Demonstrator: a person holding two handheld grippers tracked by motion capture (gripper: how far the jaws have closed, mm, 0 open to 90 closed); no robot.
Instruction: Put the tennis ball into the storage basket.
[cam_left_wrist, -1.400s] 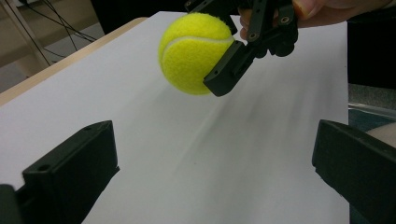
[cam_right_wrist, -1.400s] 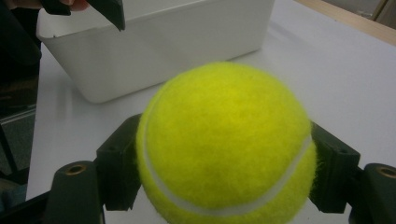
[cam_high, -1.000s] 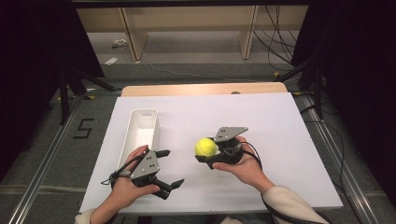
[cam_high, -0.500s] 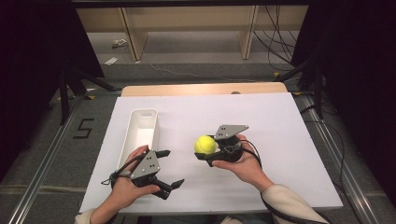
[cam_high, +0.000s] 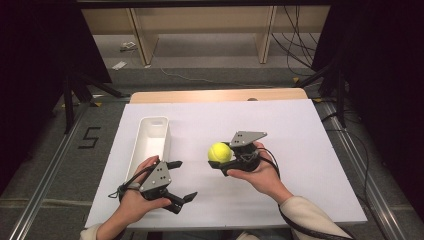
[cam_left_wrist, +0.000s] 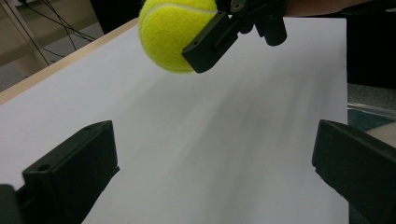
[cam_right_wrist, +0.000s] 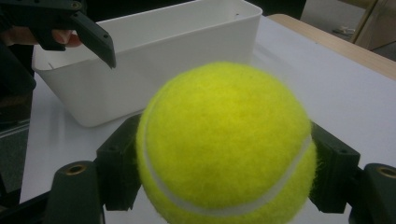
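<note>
High view: a white sheet (cam_high: 300, 145) is laid over one wooden table (cam_high: 200, 95), with dark curtains at both sides and grey floor beyond. One floor marking, the figure "5" (cam_high: 89, 137), is seen at the left of the table. On the sheet one white bin (cam_high: 150, 145) is counted, long and narrow, set lengthwise at the left. One tennis ball (cam_high: 219, 152) is counted, yellow, held above the sheet near the middle. Two grippers are counted. The right gripper (cam_high: 220, 156) is held in the right hand (cam_high: 260, 172), its jaws closed against the ball from two sides. The left gripper (cam_high: 182, 180) is held in the left hand (cam_high: 137, 192) just beside the near end of the bin; its jaws are spread wide and nothing is held between them.

Left gripper view: the two black jaws are seen far apart at the lower left and lower right, with bare white sheet (cam_left_wrist: 210, 140) between them. The tennis ball (cam_left_wrist: 168, 32) is seen at the top, off the sheet, with one jaw of the right gripper pressed on its side.

Right gripper view: the tennis ball (cam_right_wrist: 224, 144) is clamped between the two jaws, one at each side, both touching the felt. Behind it the white bin (cam_right_wrist: 154, 60) is seen, one only, its inside not visible. One jaw tip of the left gripper is noted at the upper left, in front of the bin.
</note>
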